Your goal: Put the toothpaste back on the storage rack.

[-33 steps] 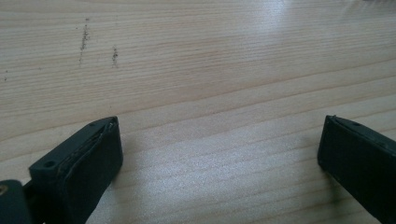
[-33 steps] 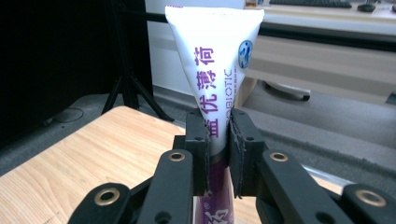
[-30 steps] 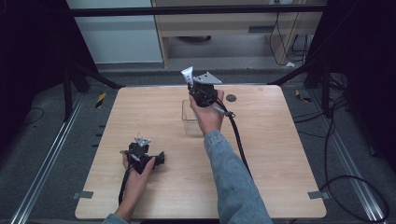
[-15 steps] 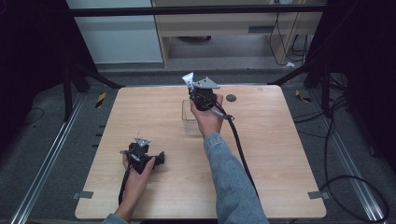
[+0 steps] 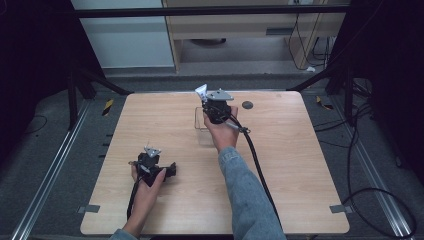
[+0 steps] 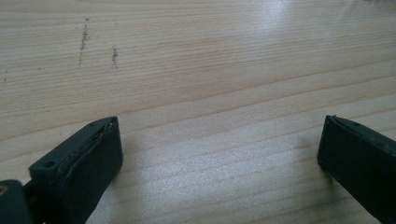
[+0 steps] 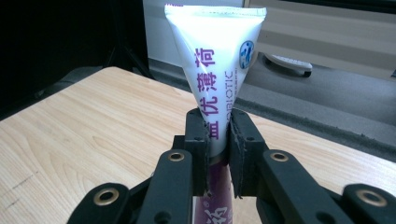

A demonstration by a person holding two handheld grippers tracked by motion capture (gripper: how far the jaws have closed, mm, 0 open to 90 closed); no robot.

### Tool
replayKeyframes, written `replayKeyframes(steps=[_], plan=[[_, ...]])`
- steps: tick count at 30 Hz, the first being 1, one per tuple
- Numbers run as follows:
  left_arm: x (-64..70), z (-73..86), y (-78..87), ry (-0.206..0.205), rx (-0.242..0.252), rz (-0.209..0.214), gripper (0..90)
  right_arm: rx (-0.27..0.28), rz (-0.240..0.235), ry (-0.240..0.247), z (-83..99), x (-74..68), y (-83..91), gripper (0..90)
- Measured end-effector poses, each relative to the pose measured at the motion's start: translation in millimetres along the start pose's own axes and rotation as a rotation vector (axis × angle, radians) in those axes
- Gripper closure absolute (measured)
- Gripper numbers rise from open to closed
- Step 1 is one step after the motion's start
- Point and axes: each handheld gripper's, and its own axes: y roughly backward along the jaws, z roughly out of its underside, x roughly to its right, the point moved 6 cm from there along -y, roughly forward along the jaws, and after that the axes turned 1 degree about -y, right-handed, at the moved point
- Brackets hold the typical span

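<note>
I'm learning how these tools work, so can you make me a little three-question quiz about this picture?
1. True or false: the right tool is pinching a white and purple tube.
2. What is under the left tool? A) a blue cloth B) bare wooden table C) a plate
3. Fill in: in the high view, the clear plastic box sits just below the ____ tool.

Key:
1. True; its jaws are closed on the tube.
2. B; its jaws stand wide apart, with nothing between them.
3. right
</note>
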Motion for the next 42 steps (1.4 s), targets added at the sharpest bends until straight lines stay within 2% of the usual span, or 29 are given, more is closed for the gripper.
replayKeyframes(steps=[8,21,42], plan=[[0.0,0.0,0.0,-0.001,0.0,0.0,0.0,-0.029,0.001,0.007,11.4,0.4,-3.5,79.2],[0.0,0.0,-0.1,0.0,0.001,0.001,0.0,-0.05,-0.003,0.012,17.8,-1.6,-5.4,79.2],[0.0,0.0,-0.1,0.0,0.001,0.001,0.0,-0.067,-0.012,0.033,19.1,-7.3,-9.6,78.7]])
